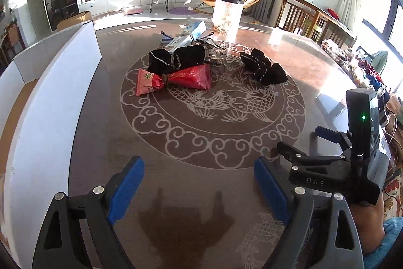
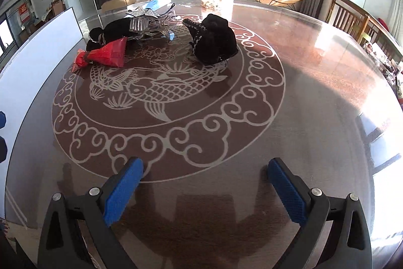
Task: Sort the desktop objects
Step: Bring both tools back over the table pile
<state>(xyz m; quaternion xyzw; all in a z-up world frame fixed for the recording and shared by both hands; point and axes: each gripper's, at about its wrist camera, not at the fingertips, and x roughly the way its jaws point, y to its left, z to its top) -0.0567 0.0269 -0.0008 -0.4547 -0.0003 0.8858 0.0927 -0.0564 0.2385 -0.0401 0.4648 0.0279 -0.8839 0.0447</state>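
My left gripper (image 1: 199,189) hangs wide open over the round table (image 1: 314,72), nothing between its blue pads. My right gripper (image 2: 205,189) is equally spread and empty. The red packet (image 2: 107,54) and black pouches (image 2: 214,40) lie well ahead, untouched.

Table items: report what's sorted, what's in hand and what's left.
Done: nothing visibly sorted. The red packet, two black pouches and clear clips lie loose on the table. In hand: nothing; left gripper and right gripper are open, empty. Left: everything.
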